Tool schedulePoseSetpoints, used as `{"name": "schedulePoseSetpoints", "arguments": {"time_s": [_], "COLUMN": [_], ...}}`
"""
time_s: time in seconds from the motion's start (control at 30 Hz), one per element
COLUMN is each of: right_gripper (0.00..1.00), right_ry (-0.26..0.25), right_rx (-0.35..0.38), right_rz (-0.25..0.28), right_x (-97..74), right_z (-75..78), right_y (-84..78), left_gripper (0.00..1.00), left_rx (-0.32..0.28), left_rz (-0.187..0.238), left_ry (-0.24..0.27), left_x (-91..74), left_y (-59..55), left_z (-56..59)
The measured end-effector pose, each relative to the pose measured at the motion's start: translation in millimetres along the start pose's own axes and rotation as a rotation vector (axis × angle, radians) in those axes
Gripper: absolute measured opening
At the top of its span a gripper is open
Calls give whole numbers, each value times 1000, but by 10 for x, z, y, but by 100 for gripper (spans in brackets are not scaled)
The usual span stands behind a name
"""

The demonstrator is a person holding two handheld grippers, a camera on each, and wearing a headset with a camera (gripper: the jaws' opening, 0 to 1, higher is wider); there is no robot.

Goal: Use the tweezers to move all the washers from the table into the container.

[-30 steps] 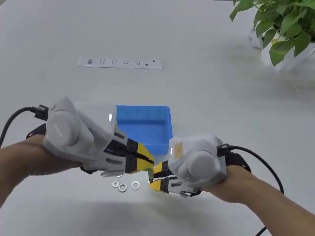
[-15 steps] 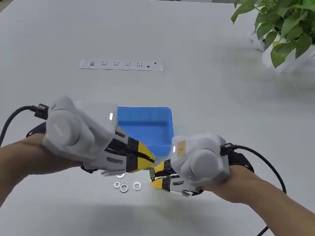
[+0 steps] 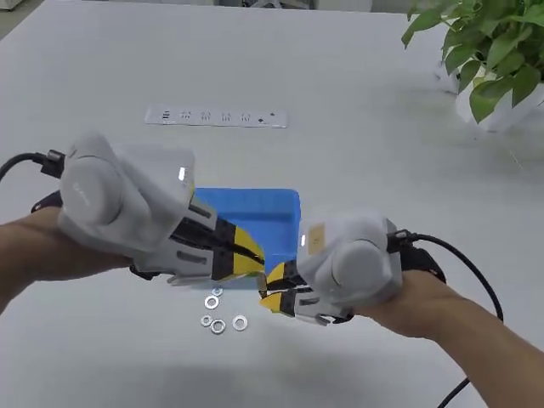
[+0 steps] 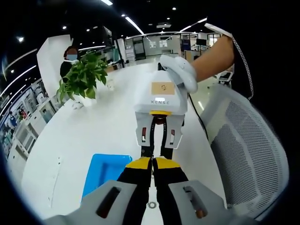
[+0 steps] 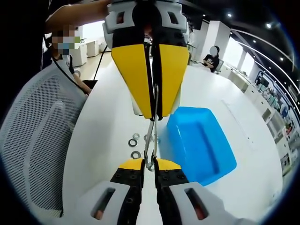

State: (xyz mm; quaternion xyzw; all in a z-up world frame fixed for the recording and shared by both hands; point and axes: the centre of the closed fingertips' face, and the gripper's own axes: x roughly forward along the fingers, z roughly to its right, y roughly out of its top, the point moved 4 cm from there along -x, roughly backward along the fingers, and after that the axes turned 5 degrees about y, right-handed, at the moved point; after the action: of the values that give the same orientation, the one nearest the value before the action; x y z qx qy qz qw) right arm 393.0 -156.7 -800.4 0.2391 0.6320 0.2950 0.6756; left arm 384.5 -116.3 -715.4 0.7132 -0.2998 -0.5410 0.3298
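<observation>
Beside the container, left tool and right tool, jaws closed, both grip the tweezers; washers lie on table near it

My left gripper and right gripper are round and grey, with yellow-and-black jaws and black cables.

The washers lie on the table just before the container, power strip behind it.

Bright even overhead light, soft shadows, sharp centre, fisheye-bent edges
</observation>
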Motion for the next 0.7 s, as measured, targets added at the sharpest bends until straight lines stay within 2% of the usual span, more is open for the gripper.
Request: {"name": "schedulePoseSetpoints", "arguments": {"time_s": [0.37, 0.7], "right_gripper": [10, 10], "right_ry": [-49, -72], "right_rx": [-24, -40], "right_rz": [21, 27], "right_x": [-145, -184], "right_z": [179, 397], "right_y": [209, 287], "left_gripper": [6, 5], "left_rx": [45, 68], "left_rz": [11, 16], "left_ry": [21, 41], "left_x": [-128, -164], "left_y": [206, 258], "left_z": [-167, -351]}}
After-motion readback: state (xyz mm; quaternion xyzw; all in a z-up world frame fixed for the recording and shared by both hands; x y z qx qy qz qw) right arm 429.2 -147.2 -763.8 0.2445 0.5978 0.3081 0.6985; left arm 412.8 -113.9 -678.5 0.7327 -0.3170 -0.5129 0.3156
